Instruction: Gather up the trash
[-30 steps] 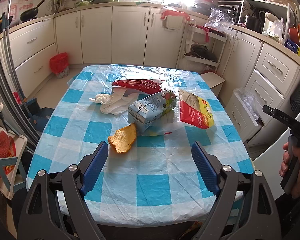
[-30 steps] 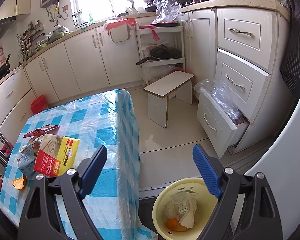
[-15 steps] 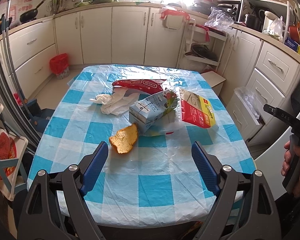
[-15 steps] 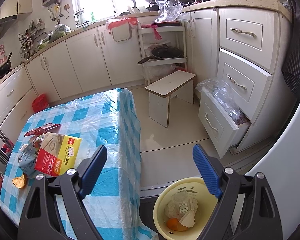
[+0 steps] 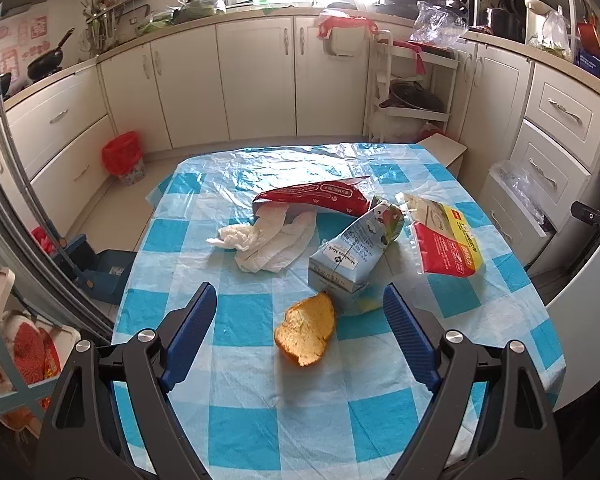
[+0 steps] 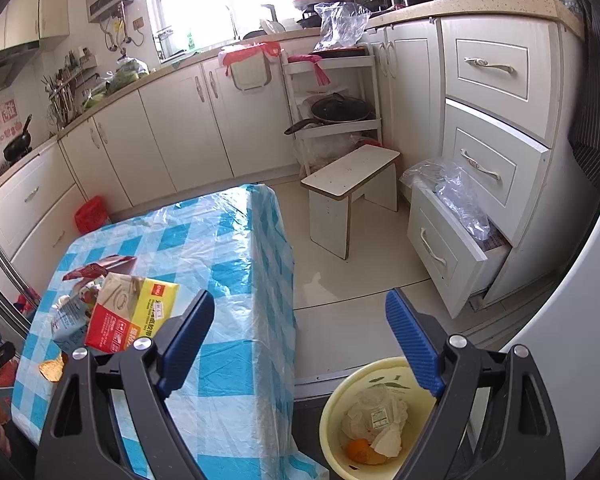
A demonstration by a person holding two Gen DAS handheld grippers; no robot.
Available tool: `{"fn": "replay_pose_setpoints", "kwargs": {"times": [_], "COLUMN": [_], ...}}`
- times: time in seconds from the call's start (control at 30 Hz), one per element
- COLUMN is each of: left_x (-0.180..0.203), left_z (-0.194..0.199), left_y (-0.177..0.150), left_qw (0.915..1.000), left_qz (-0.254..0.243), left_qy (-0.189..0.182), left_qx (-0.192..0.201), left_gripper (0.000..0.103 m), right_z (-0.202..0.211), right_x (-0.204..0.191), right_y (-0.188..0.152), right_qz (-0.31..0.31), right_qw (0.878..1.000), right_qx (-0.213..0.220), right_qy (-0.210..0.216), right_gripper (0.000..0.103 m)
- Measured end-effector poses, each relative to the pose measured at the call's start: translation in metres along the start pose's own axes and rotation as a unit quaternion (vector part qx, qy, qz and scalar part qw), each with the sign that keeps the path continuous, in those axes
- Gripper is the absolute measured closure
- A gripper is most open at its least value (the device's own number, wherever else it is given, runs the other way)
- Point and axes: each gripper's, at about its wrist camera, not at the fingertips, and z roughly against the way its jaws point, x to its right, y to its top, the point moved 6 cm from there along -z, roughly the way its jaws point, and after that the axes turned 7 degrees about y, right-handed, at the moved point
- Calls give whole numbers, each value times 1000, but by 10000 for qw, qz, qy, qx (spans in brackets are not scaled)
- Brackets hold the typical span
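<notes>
On the blue-checked table [image 5: 260, 420] lie an orange peel [image 5: 306, 333], a crushed milk carton [image 5: 354, 254], a crumpled white tissue [image 5: 268, 242], a red wrapper [image 5: 312, 198] and a red-yellow bag box [image 5: 446, 242]. My left gripper [image 5: 300, 340] is open, its fingers either side of the peel and just above the table. My right gripper [image 6: 300, 344] is open and empty, held above the floor beside the table, over a yellow bin [image 6: 340, 412] that holds tissue, a plastic cup and orange peel. The box also shows in the right wrist view [image 6: 130, 314].
A white stool [image 6: 352, 192] and an open drawer with a plastic bag [image 6: 452, 232] stand right of the table. A red bin [image 5: 122, 156] sits by the far cabinets. White cabinets ring the room. A blue dustpan [image 5: 100, 270] lies on the floor at left.
My left gripper has moved forward and to the left over the table, so the orange peel now lies between its fingers. The right gripper has barely moved.
</notes>
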Motion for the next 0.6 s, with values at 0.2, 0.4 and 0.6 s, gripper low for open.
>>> {"fn": "replay_pose_setpoints", "kwargs": {"times": [0.2, 0.4, 0.6], "left_x": [47, 68, 76], "left_z": [-41, -85, -108], "left_y": [16, 21, 22], "left_qw": [9885, 9764, 9744], "left_qz": [-1511, -2109, -2121], "left_qy": [-10, -79, -183], "left_qx": [-81, -449, -729], "left_gripper": [21, 21, 48], "right_z": [-1, -3, -8], "right_x": [2, 8, 15], "right_y": [0, 2, 2], "right_qz": [-138, -361, -654], "right_qw": [9998, 9990, 9969], "right_qx": [-29, -32, -112], "right_qy": [155, 271, 427], "right_gripper": [19, 19, 19]}}
